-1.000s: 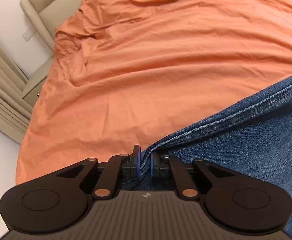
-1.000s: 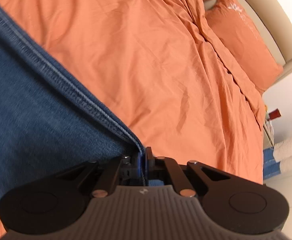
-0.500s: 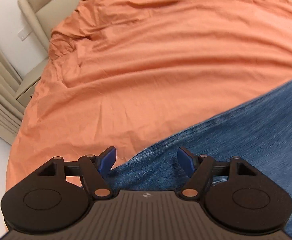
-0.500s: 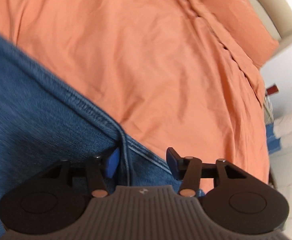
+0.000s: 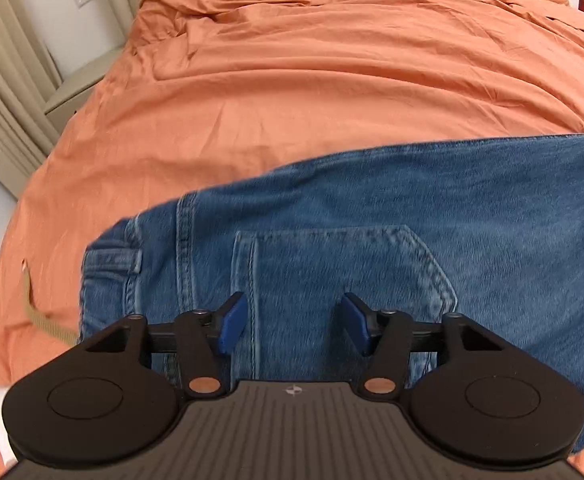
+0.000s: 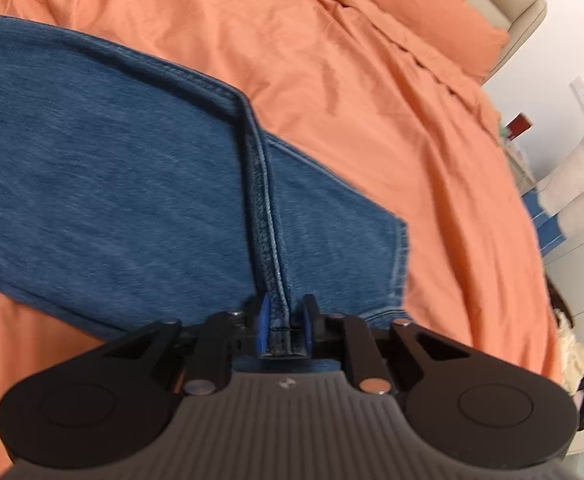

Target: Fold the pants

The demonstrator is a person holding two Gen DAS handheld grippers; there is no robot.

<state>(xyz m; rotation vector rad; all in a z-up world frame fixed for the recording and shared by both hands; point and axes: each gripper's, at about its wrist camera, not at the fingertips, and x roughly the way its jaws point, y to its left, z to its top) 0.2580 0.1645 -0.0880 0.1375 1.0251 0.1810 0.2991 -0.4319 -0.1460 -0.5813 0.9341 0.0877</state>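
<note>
Blue denim pants lie flat on an orange bedsheet. In the left wrist view the waistband end with a back pocket faces me. My left gripper is open and empty, hovering above the pocket. In the right wrist view the pants show a folded leg with a thick seam running toward me. My right gripper is shut on the seam edge at the leg's near end.
The orange sheet covers the bed, with a pillow at the head. A beige nightstand and curtain stand left of the bed. A tan strap lies on the sheet. Furniture and towels stand to the right.
Both grippers let go of the pants edge and pulled back. The left stays open above the waistband; the right has closed again on the leg seam. The pants now lie flat.
</note>
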